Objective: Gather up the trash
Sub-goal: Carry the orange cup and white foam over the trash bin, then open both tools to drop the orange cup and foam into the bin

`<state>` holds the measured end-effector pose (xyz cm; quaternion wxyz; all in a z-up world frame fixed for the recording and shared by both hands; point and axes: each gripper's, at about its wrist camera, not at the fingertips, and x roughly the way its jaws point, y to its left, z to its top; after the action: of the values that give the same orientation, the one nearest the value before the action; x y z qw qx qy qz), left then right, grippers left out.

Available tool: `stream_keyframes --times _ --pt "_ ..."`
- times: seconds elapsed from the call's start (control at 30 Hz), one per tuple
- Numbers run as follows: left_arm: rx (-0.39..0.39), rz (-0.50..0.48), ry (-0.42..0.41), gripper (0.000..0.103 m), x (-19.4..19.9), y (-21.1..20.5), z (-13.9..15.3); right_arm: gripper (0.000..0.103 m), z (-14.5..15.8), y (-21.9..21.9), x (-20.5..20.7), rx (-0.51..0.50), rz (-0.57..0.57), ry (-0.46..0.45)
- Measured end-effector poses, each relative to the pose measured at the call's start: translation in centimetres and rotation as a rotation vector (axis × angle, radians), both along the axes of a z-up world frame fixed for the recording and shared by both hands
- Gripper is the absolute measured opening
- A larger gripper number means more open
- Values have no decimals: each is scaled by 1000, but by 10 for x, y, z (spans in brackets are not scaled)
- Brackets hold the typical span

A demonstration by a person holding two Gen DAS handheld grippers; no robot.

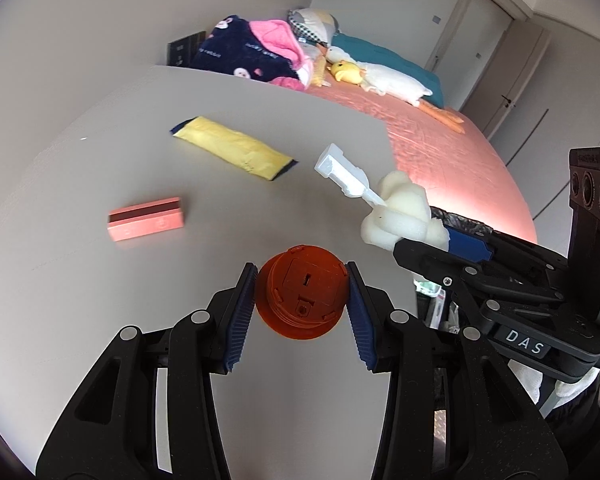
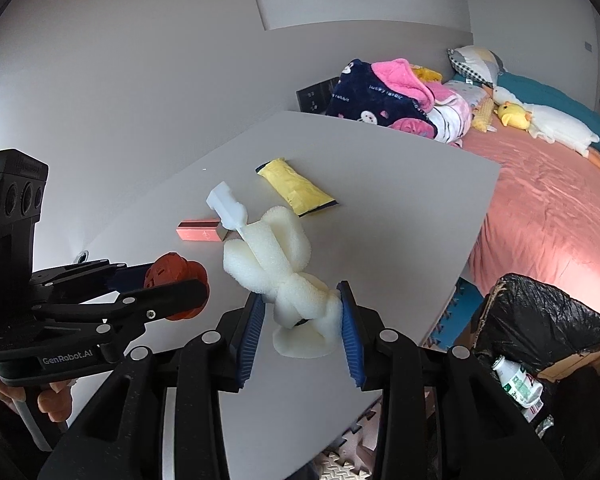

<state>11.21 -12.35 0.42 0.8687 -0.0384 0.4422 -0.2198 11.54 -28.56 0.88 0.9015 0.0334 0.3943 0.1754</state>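
Both pieces of trash were held off the grey table, one in each gripper.

At 6 o'clock in the left wrist view, the orange plastic cap was clamped by the partly closed left gripper; at 3 o'clock, the white foam brush was pinched in the narrowly set right gripper, near the black-lined bin. A pink box and a yellow packet were left at 10 and 11 o'clock.
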Motion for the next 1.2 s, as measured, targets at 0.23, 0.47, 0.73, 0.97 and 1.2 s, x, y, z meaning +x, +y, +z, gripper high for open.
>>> stream_keyframes --times 0.23,0.47,0.73,0.97,1.2 --pt "-3 -67 -5 43 -1 -33 0 39 5 -28 -11 3 -49 -10" --pt "-9 -119 -4 43 -1 -58 0 39 5 -52 -21 22 -97 -16" --pt "-20 -172 -1 43 -7 -86 1 39 7 -78 -34 29 -147 -25" --pt "-29 -235 4 43 -8 -114 0 39 9 -107 -45 35 -212 -32" --pt "-34 -290 11 43 -10 -137 -1 39 9 -129 -54 34 -267 -34"
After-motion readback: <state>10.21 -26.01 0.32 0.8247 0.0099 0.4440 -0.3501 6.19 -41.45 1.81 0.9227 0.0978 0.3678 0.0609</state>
